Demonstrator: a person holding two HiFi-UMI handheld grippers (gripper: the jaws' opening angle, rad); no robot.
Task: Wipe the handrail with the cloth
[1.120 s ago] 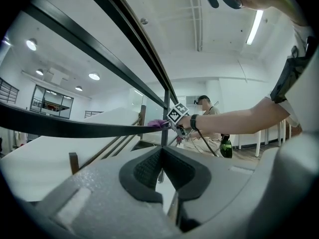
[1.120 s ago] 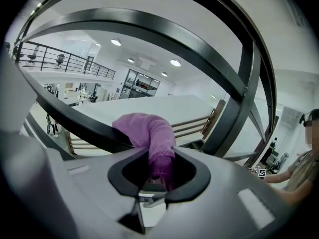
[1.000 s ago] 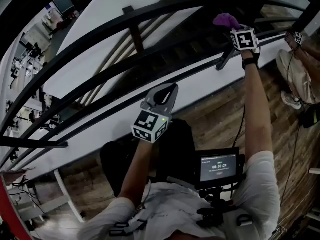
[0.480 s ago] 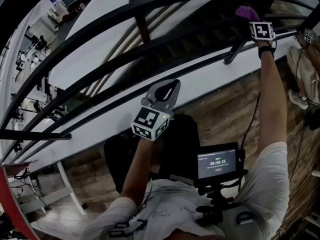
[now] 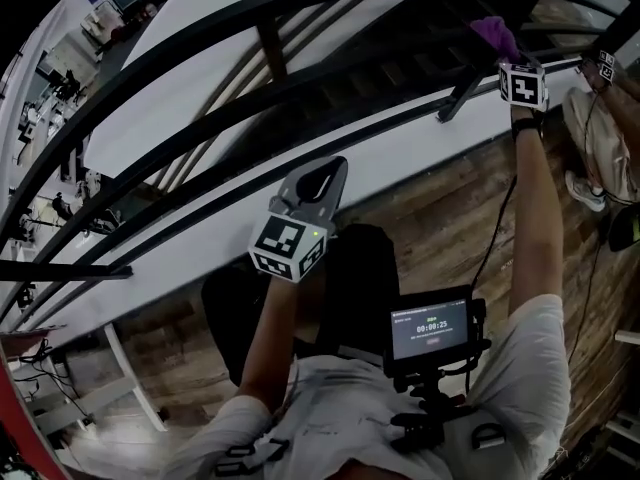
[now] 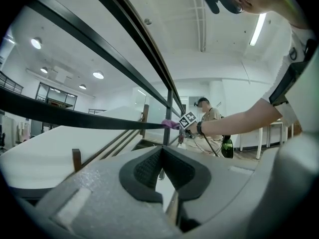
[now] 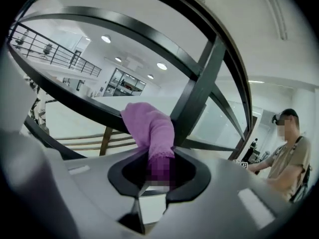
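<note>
Wooden floor (image 5: 440, 238) runs under me, up to a dark balustrade with a pale sloping wall beyond it. Over the last second my right gripper (image 5: 505, 56) has carried the purple cloth (image 5: 495, 35) along the handrail (image 5: 190, 53) toward my right. In the last half second it barely travelled further and dipped slightly. The cloth now lies bunched against the rail just beside an upright post (image 7: 199, 93). I take that as one wiping pass reaching its far end, with the long stretch of rail to my left probably still to do. That gripper's jaws are clamped on the cloth's lower end, and the rest spills up and over the bar. My left gripper (image 5: 322, 180) has drifted only a little to the left. It hangs near the lower bars with its jaws pressed together and nothing between them. By count I see two grippers of mine, one cloth, at least three long dark bars in the balustrade, and one small screen (image 5: 430, 333) on my chest rig. A second person (image 7: 284, 153) stands off to the right, with one green bottle (image 6: 227, 147) on the floor nearby.
</note>
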